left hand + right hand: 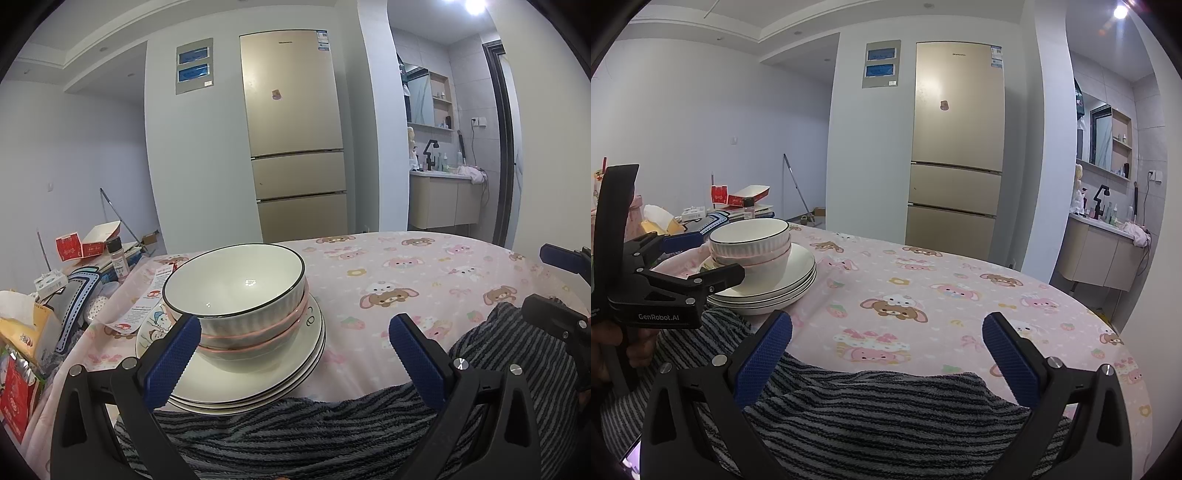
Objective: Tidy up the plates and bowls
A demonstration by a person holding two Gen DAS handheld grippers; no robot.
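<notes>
A stack of white, black-rimmed plates (255, 384) lies near the table's left front edge. On it sit nested bowls: a white ribbed, black-rimmed bowl (236, 288) on top of pink-rimmed bowls (255, 345). My left gripper (295, 339) is open and empty, its left finger just in front of the bowls. My right gripper (886, 339) is open and empty over the tablecloth, to the right of the stack (768, 284). The left gripper (701, 254) shows at the left of the right wrist view.
The table wears a pink cartoon tablecloth (424, 280). A grey striped towel (295, 435) lies along the front edge. Boxes, a spice jar (117, 258) and clutter crowd the left side. A gold fridge (295, 129) stands behind.
</notes>
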